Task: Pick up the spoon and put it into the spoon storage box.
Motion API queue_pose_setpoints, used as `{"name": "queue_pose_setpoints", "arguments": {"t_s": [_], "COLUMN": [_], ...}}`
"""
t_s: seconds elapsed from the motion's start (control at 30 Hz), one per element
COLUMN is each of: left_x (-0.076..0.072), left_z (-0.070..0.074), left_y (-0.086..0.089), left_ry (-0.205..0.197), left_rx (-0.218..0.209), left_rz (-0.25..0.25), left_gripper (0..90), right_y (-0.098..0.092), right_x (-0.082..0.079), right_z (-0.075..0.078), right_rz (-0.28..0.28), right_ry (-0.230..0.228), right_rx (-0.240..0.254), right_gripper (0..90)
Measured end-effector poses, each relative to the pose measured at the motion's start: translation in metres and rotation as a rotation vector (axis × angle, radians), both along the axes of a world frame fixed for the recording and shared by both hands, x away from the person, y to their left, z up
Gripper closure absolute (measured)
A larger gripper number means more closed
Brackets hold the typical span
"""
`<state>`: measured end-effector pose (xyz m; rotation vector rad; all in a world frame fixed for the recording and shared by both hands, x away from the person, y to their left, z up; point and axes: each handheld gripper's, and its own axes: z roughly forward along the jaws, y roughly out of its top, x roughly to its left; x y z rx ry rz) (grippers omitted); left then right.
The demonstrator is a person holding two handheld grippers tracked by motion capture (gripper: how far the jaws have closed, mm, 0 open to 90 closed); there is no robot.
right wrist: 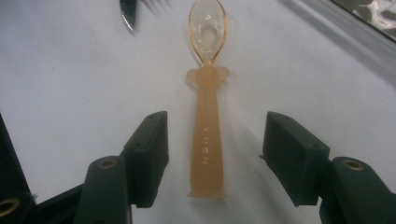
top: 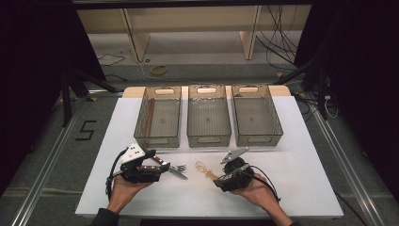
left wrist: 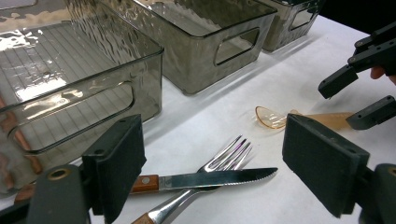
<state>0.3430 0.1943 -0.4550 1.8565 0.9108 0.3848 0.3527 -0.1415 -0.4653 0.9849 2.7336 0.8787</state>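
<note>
Right gripper view: the right gripper (right wrist: 212,158) has its jaws spread wide, and the translucent orange spoon (right wrist: 206,135) lies flat on the white table (right wrist: 70,84) with its handle between them, touching neither pad, bowl pointing away. In the left gripper view the left gripper (left wrist: 212,172) is also wide apart, holding nothing; a steak knife (left wrist: 205,178) lies across a fork (left wrist: 219,161) just ahead of its fingers (left wrist: 116,163). In the high view three clear bins (top: 209,136) stand in a row beyond.
</note>
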Motion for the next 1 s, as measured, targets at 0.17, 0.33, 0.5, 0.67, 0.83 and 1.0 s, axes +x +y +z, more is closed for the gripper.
{"name": "queue_pose_setpoints", "arguments": {"t_s": [0.17,0.33,0.5,0.67,0.83,1.0], "left_x": [-0.002,-0.004,-0.004,-0.005,-0.005,-0.005], "left_z": [-0.001,-0.002,-0.003,-0.003,-0.004,-0.004], "left_y": [0.0,-0.001,0.0,0.0,0.001,0.001], "left_ry": [-0.011,-0.014,-0.014,-0.014,-0.017,-0.022], "left_rx": [0.006,0.021,0.023,0.025,0.031,0.029], "left_rz": [-0.002,-0.005,-0.006,-0.01,-0.008,-0.007], "left_gripper": [20.3,20.4,20.4,20.5,20.7,20.9], "right_y": [0.003,0.007,0.011,0.013,0.014,0.016], "right_x": [0.002,0.002,0.002,0.001,0.0,-0.002], "right_z": [-0.002,-0.004,-0.005,-0.006,-0.006,-0.005], "right_rz": [0.017,0.036,0.038,0.051,0.065,0.07], "right_ry": [0.013,0.011,0.013,-0.004,-0.023,-0.025], "right_rx": [-0.027,-0.052,-0.079,-0.106,-0.128,-0.132], "right_gripper": [46.7,51.2,55.6,62.7,72.2,74.7]}}
